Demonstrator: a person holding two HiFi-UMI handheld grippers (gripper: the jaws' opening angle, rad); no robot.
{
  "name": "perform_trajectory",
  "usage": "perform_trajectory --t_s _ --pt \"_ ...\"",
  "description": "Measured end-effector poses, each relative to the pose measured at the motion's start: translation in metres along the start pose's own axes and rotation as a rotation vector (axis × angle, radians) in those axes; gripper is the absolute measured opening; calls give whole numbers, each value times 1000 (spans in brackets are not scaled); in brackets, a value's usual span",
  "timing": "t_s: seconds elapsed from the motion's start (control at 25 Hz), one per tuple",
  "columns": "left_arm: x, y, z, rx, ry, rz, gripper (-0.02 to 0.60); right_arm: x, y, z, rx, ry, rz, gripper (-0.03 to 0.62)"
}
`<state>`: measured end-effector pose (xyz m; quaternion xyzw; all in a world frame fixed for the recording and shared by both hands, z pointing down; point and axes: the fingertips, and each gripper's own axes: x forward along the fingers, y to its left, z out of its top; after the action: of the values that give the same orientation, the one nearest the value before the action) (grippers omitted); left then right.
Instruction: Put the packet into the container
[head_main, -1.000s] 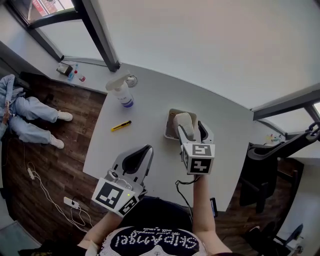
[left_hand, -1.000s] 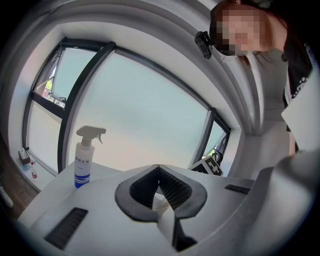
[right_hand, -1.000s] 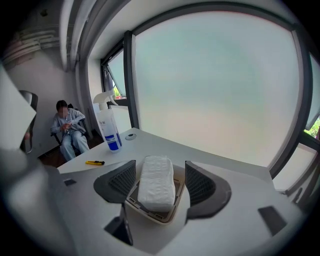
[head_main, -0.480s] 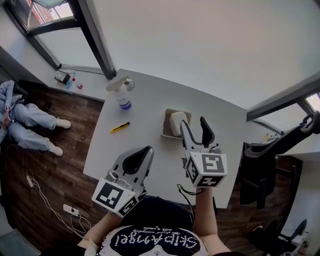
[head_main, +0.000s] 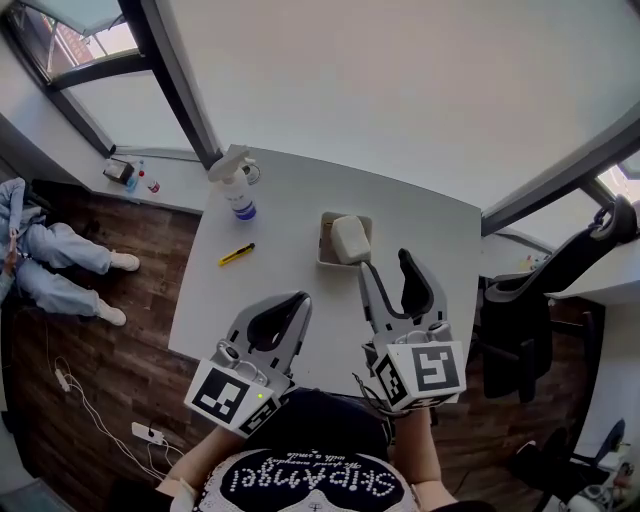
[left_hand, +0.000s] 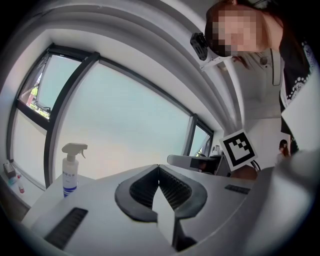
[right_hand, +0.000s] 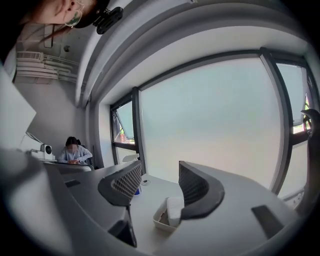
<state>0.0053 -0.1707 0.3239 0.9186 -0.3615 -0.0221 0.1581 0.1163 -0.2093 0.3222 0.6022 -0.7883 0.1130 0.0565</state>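
Your right gripper (head_main: 387, 266): held up over the near part of the table. Its jaws stand apart with nothing between them, and they have just been closing a little.
Packet (head_main: 347, 238): white, lying in the container on its right side as you look down. One end rises above the rim.
Container (head_main: 325, 250): a small, pale, open tray beyond your right gripper and well apart from its jaws. Your right gripper view shows it low between the two jaws, touching neither.
Your left gripper (head_main: 292, 301): raised close to your body by the table's near edge. Its jaws are pressed together and hold nothing.
Table (head_main: 290, 215): white, with a curved far edge that runs along the window wall.
Yellow cutter (head_main: 241, 253): flat on the table to the left of the container, apart from it.
Spray bottle (head_main: 238, 185): upright at the far left corner of the table, white with a blue base.
Floor (head_main: 130, 330): dark wood. At the far left, a person's legs (head_main: 60, 250) in jeans are stretched out on it.
Chair (head_main: 560, 280): black, standing just off the table's right side.
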Motion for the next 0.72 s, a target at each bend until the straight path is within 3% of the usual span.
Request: perform_trajectory --t_s 0.36,0.72 --pt "-13 -26 -6 6 19 -80 9 -44 18 -8 -22 -42 -17 196" --pt "-21 -38 -9 0 30 -128 9 -71 38 -37 -9 19 -19 124"
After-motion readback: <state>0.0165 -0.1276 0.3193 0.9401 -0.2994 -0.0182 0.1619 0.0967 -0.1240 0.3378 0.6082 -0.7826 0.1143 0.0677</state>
